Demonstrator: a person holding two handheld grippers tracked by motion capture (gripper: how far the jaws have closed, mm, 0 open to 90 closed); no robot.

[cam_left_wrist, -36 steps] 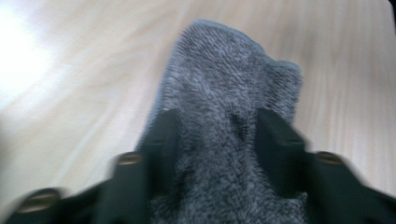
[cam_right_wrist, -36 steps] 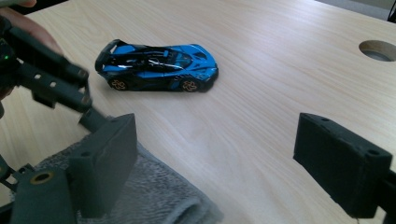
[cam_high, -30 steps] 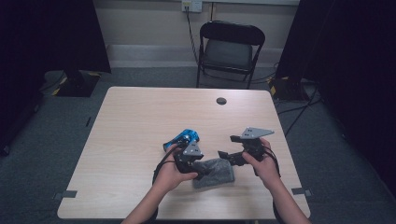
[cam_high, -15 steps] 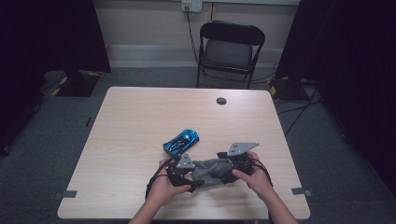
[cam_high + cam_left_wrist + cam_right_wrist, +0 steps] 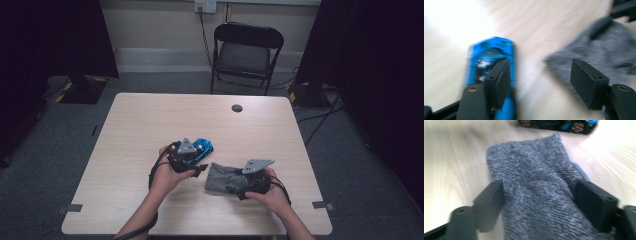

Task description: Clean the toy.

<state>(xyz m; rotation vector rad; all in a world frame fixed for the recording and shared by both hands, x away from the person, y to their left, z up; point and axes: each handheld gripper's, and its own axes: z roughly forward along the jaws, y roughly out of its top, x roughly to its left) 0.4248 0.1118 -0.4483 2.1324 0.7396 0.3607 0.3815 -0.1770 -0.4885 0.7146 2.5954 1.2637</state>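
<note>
A blue toy car (image 5: 204, 146) lies on the light wood table (image 5: 150, 125), and a grey knitted cloth (image 5: 220, 176) lies just to its right and nearer me. My left gripper (image 5: 196, 162) hovers by the car. In the left gripper view its jaws (image 5: 540, 65) stand apart over bare table and have just been opening a little, with the car (image 5: 491, 50) behind the left jaw and the cloth (image 5: 609, 47) off to the right. My right gripper (image 5: 235, 182) has just been closing, and its jaws (image 5: 539, 185) press on the cloth (image 5: 531, 165) from both sides. The car (image 5: 559, 123) lies beyond.
A small black round disc (image 5: 237, 108) sits near the table's far edge. A black folding chair (image 5: 247, 50) stands behind the table, with cables on the floor at the right. Dark curtains flank the room.
My left hand has moved away from the cloth, up and left toward the car. The right hand has come down from above the table onto the cloth's right end.
</note>
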